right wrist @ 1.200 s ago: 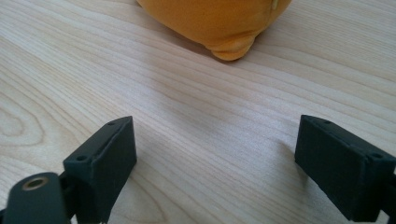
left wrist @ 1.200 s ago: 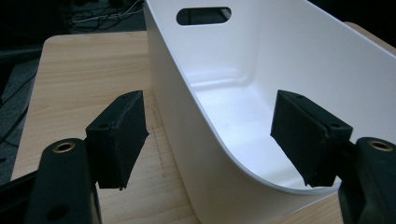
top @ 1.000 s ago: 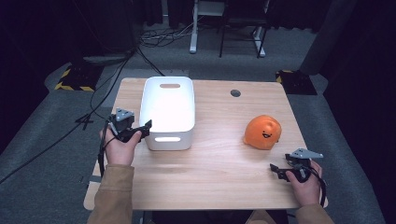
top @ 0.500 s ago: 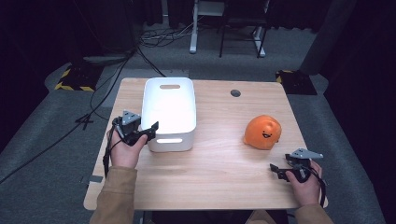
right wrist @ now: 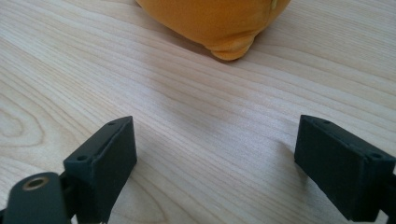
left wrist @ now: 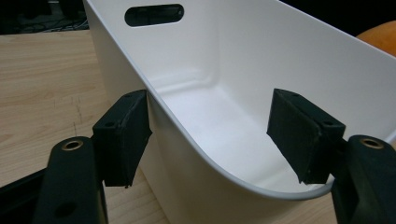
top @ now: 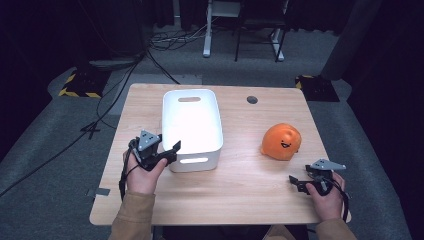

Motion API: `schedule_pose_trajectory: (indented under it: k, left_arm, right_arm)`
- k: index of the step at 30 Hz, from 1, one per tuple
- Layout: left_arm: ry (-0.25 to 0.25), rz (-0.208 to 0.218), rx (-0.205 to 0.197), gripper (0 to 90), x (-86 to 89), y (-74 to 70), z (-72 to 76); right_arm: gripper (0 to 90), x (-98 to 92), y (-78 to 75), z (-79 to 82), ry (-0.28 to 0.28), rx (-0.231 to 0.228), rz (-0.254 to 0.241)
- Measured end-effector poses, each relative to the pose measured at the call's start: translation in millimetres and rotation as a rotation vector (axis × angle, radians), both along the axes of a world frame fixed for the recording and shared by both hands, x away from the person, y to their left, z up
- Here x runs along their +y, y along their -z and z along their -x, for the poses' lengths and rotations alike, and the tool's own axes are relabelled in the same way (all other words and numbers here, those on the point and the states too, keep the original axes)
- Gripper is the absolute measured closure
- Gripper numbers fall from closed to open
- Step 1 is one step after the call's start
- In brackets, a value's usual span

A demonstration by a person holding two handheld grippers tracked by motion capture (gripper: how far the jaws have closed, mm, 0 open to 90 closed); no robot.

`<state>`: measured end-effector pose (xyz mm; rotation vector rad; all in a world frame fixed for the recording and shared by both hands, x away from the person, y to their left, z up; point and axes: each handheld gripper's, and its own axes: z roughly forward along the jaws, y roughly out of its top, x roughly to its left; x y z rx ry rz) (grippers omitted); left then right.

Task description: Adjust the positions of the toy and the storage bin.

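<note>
A white plastic bin (top: 192, 93) with handle slots stands on the wooden table (top: 245, 195), left of centre. My left gripper (top: 172, 151) is at its near left corner. In the left gripper view its jaws (left wrist: 210, 135) straddle the bin's rounded corner wall (left wrist: 289, 56), one pad (left wrist: 123, 133) against the outside and the other over the inside. These jaws have just been opening and stand apart around the rim. An orange plush toy (top: 281, 141) with a smiling face lies to the right. My right gripper (top: 296, 182) rests open near the front right edge, the plush toy (right wrist: 219, 18) ahead of its jaws (right wrist: 215, 163).
A round grey cable hole (top: 252, 100) sits near the table's far edge. Cables (top: 165, 45) and desk legs lie on the floor beyond the table. Yellow-and-black striped blocks (top: 77, 85) sit on the floor at both far corners.
My left hand has moved right, up to the bin, and its jaws now reach across the near left corner. The right hand and the plush toy have stayed put.
</note>
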<state>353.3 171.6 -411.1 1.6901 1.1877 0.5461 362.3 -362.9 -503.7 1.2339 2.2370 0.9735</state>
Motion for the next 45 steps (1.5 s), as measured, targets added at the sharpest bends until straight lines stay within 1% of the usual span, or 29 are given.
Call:
schedule_pose_trajectory:
  k: [1,4,5,6,7,8,9,10,14,17,18,19,23,30,33,34,37,42,43,45]
  left_arm:
    - [0.006,-0.010,-0.002,30.4,-1.9,-0.8,2.1]
    - [0.026,-0.016,-0.002,29.5,-9.6,-1.2,7.7]
    - [0.028,-0.026,-0.006,28.6,-10.8,-1.5,8.5]
    - [0.032,-0.015,-0.003,28.2,-14.0,-1.3,10.0]
    - [0.041,-0.031,-0.003,27.6,-15.3,-1.8,11.3]
    - [0.046,-0.022,-0.002,26.3,-18.4,-1.5,12.6]
    - [0.048,-0.030,-0.002,26.3,-20.1,-1.7,13.8]
    - [0.056,-0.022,0.001,25.8,-22.7,-1.5,15.3]
    - [0.080,-0.031,0.002,24.5,-30.5,-1.4,21.5]
    - [0.091,-0.027,0.009,24.3,-36.9,-1.7,27.0]
    - [0.100,-0.036,0.013,24.2,-38.2,-2.2,28.6]
    - [0.101,-0.034,0.011,24.1,-40.0,-2.1,29.8]
    - [0.130,-0.045,0.013,23.1,-47.3,-2.7,36.0]
    - [0.163,-0.075,0.014,21.9,-61.1,-4.3,49.6]
    - [0.179,-0.067,0.013,21.9,-66.5,-3.8,56.7]
    - [0.177,-0.061,0.008,21.9,-67.7,-3.2,57.9]
    - [0.196,-0.059,0.008,21.9,-71.9,-3.1,66.0]
    - [0.231,-0.066,0.005,21.8,-79.7,-3.3,77.6]
    - [0.237,-0.068,0.010,21.8,-81.2,-3.7,79.9]
    - [0.241,-0.073,0.005,21.8,-84.7,-3.8,83.9]
  right_arm:
    - [13.2,0.2,0.1,0.2,0.000,-0.002,-0.001]
    - [13.4,0.4,-0.1,0.5,0.001,-0.001,0.001]
    - [13.4,0.6,0.0,0.6,0.002,-0.002,-0.002]
    - [13.4,0.6,0.1,0.6,0.003,-0.003,-0.002]
    - [13.5,0.3,0.1,0.5,0.001,-0.003,0.002]
    - [13.7,0.4,0.1,0.7,0.001,-0.004,0.000]
    - [13.7,0.4,0.1,0.7,0.001,-0.004,0.000]
    - [13.7,0.4,0.0,0.8,0.001,-0.004,0.001]
    - [13.8,0.5,0.0,0.8,0.001,-0.004,0.001]
    - [14.0,0.5,0.0,0.9,0.001,-0.004,0.001]
    - [14.2,0.7,-0.1,1.1,0.002,-0.003,-0.001]
    - [14.4,0.7,-0.1,1.1,0.001,-0.003,-0.001]
    - [14.6,1.0,-0.2,1.3,0.003,-0.003,-0.006]
    - [14.6,0.7,-0.1,1.2,0.000,-0.004,-0.003]
    - [14.6,0.9,-0.1,1.3,0.002,-0.003,-0.006]
    - [14.6,0.7,-0.1,1.2,0.001,-0.004,-0.005]
    - [14.6,1.0,-0.2,1.3,0.003,-0.003,-0.006]
    - [14.6,1.0,-0.2,1.3,0.003,-0.003,-0.007]
    - [14.6,1.0,-0.2,1.3,0.003,-0.003,-0.007]
    - [14.6,1.0,-0.2,1.3,0.003,-0.002,-0.006]
